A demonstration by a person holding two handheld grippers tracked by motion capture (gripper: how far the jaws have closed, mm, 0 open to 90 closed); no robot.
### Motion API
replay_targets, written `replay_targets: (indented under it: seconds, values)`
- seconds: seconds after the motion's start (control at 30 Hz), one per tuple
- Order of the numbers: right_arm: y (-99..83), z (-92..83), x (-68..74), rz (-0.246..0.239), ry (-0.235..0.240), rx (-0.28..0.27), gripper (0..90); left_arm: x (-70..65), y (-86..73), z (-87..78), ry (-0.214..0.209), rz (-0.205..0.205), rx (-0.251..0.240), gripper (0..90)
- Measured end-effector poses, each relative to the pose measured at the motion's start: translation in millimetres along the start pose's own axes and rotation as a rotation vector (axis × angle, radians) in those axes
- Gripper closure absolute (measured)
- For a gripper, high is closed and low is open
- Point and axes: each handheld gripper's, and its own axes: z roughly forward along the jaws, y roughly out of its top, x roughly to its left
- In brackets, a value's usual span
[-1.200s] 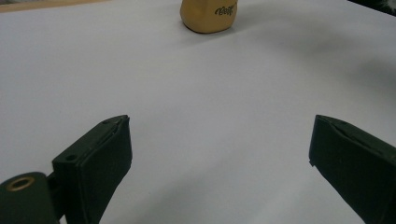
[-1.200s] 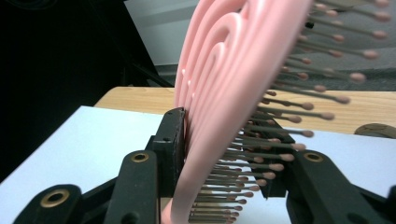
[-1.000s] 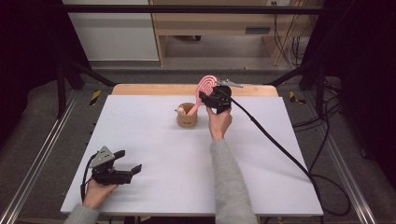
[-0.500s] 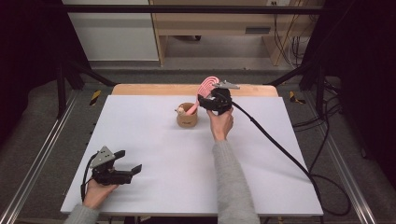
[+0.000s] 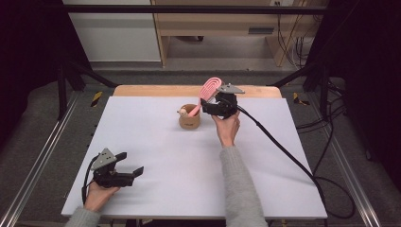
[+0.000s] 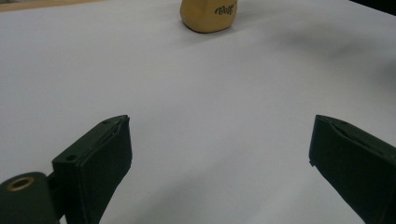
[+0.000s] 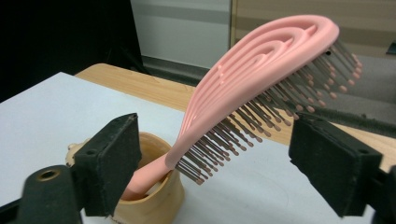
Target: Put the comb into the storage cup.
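A pink hairbrush [image 5: 211, 87] [image 7: 261, 60] stands handle-down in a tan cup [image 5: 189, 119] [image 7: 152, 198] at the back middle of the white table, leaning up to the right. My right gripper [image 5: 208, 105] [image 7: 215, 158] is just beside the cup. Its jaws have just been opening and now stand apart on either side of the brush's bristles without pressing it. My left gripper [image 5: 130, 165] [image 6: 219, 154] rests open on the table's near left with nothing between its jaws. The cup [image 6: 208, 16] lies far ahead of it.
A white sheet [image 5: 156, 142] covers the table, with a wooden strip [image 5: 156, 90] along the far edge. The right gripper's black cable [image 5: 283, 151] trails across the right side and off the table. Metal rails run along both sides.
The right gripper's jaws have spread apart and let go of the pink hairbrush, which stays leaning in the cup. The left gripper has not moved.
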Motion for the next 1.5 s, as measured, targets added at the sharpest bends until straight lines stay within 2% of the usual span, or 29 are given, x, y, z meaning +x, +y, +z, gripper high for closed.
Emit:
replay_targets:
  seconds: [0.1,0.2,0.4,0.47,0.67,1.1,1.23,1.5]
  values:
    - [-0.2,-4.9,0.4,-0.015,0.015,-0.01,13.1,0.3,0.0,-0.1,0.001,-0.001,-0.001,6.0]
    - [1.2,-10.3,2.2,-0.038,0.042,0.003,8.6,0.3,-0.1,0.2,0.002,-0.001,0.0,6.0]
    - [4.8,-25.6,7.4,-0.085,0.045,-0.002,6.8,0.5,-0.1,0.3,0.003,0.0,0.001,6.0]
    - [5.1,-31.1,8.3,-0.105,0.045,-0.014,5.7,0.5,-0.1,0.2,0.004,0.0,-0.001,6.0]
    - [4.8,-48.7,8.1,-0.142,0.101,-0.059,0.7,0.1,-0.1,0.6,0.004,0.001,0.0,6.0]
    - [4.5,-77.3,9.1,-0.159,0.15,-0.064,0.2,0.1,0.0,0.6,0.004,0.0,0.0,6.0]
    - [-0.1,-89.8,9.3,-0.166,0.174,-0.095,0.2,0.0,0.1,0.4,0.004,0.0,-0.001,5.9]
    - [-10.8,-111.7,4.1,-0.169,0.221,-0.101,0.2,-0.1,0.0,0.5,0.007,-0.004,-0.009,6.0]
